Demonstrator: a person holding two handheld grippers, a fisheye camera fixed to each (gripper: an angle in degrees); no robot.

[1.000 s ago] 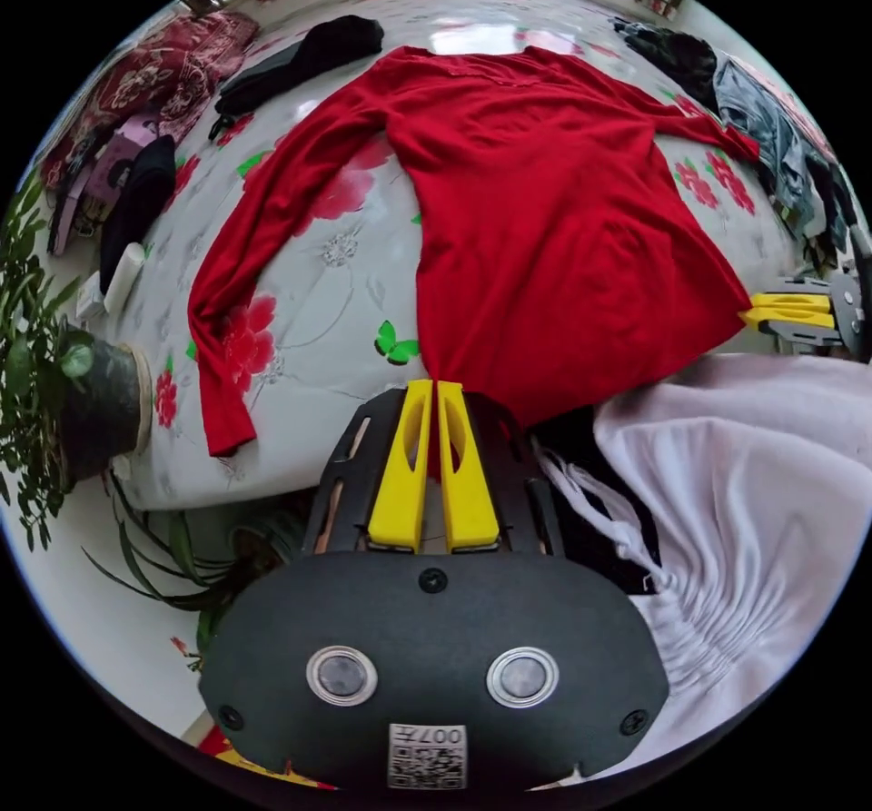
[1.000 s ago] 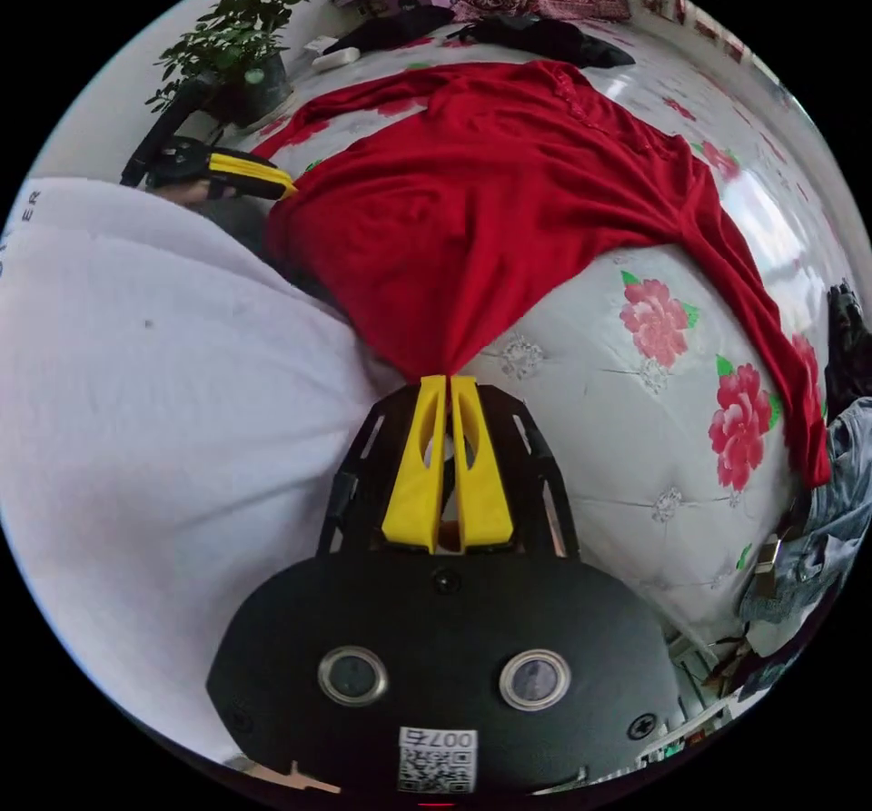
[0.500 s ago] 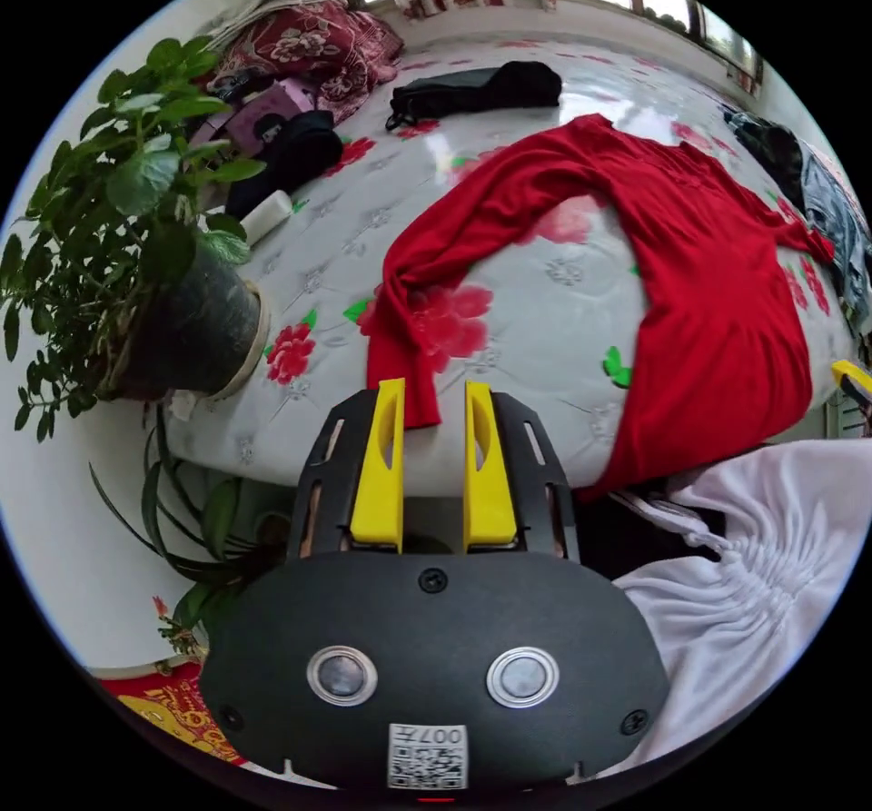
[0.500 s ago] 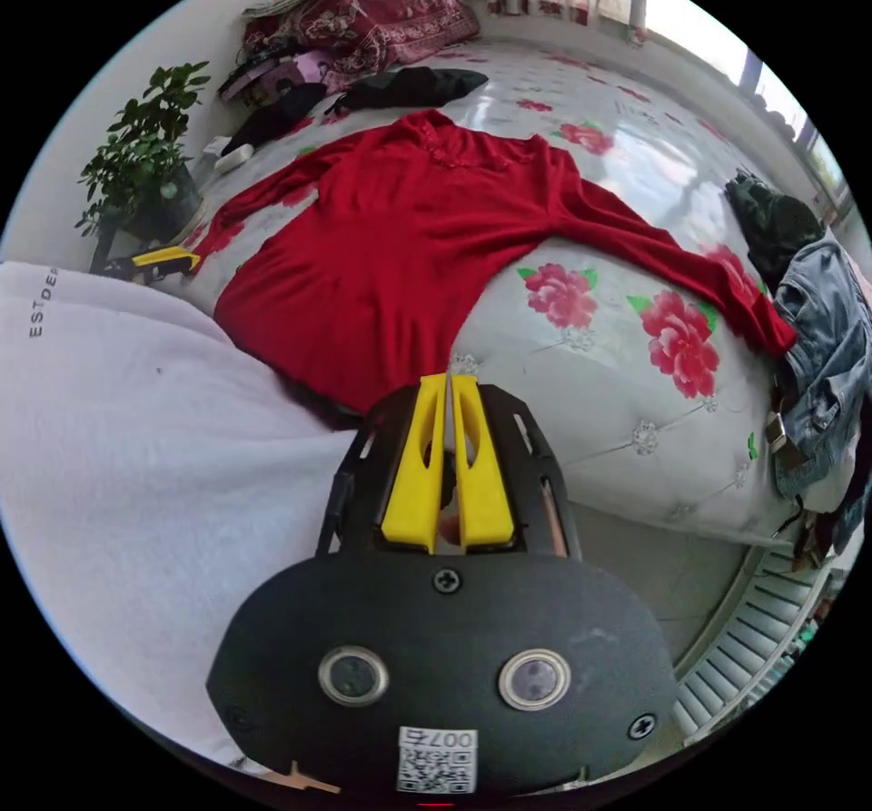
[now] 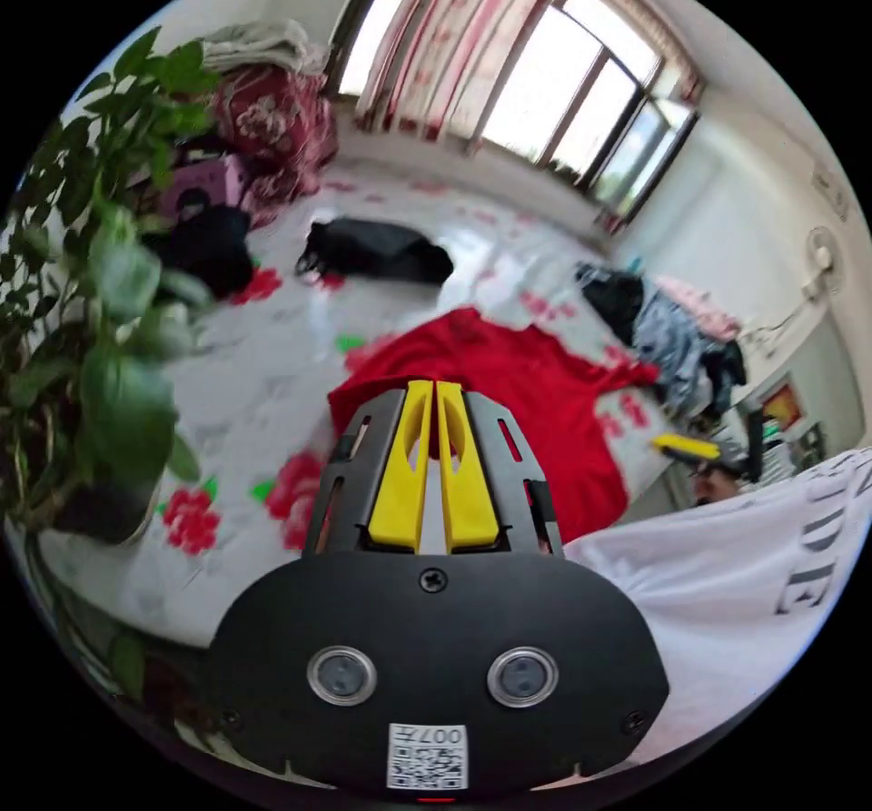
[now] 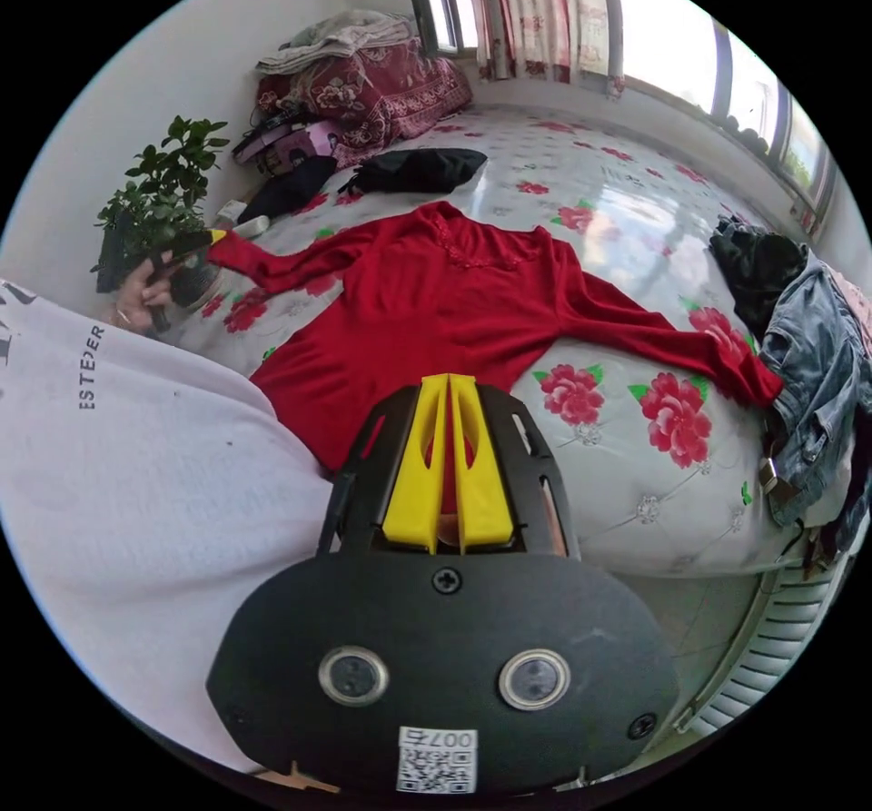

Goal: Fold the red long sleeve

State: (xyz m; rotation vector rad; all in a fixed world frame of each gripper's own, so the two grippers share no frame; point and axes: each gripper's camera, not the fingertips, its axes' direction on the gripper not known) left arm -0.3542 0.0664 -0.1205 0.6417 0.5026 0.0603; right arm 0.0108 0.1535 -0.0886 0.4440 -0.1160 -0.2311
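The left gripper (image 6: 216,236) apparently pinches the red long sleeve's (image 6: 436,302) cuff; the right gripper's (image 6: 448,381) fingers are clenched, empty, above the bed (image 6: 636,448).

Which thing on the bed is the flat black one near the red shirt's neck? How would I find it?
Start at the flowery white bed and find the red shirt spread across it. Just past its neckline lies a flat black garment. Unlike the heap of dark clothes and jeans at the bed's edge, it lies alone.

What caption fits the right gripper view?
Red long sleeve spread flat on the flowered bed, right gripper shut above its hem.
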